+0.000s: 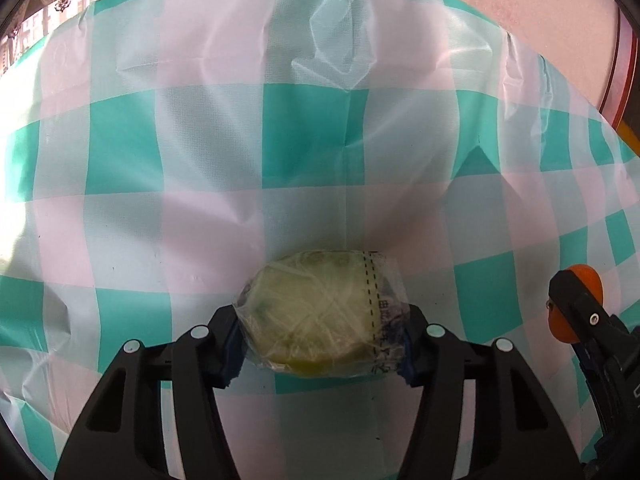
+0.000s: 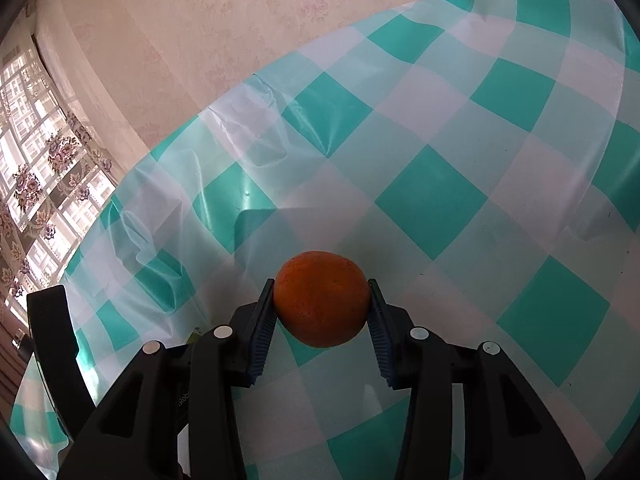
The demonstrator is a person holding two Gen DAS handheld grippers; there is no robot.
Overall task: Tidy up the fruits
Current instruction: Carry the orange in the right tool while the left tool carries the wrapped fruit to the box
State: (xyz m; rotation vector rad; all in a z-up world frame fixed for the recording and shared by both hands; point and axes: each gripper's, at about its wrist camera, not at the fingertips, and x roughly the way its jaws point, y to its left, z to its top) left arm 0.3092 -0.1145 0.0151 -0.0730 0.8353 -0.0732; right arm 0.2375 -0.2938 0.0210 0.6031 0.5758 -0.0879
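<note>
My left gripper (image 1: pixel 322 332) is shut on a pale yellow-green fruit wrapped in clear plastic (image 1: pixel 316 312), held just above the checked tablecloth (image 1: pixel 200 160). My right gripper (image 2: pixel 322 312) is shut on an orange (image 2: pixel 322 304), held over the same cloth (image 2: pixel 460 200). In the left wrist view the right gripper (image 1: pixel 576 312) shows at the right edge with the orange (image 1: pixel 588 276) peeking out behind its finger. Part of the left gripper's body (image 2: pixel 52 332) shows at the left edge of the right wrist view.
The table is covered by a wrinkled teal and white checked plastic cloth. A pink wallpapered wall (image 2: pixel 200 20) runs behind the table. A curtained window (image 2: pixel 36 168) is at the left. A dark red wooden frame (image 1: pixel 624 72) stands at the far right.
</note>
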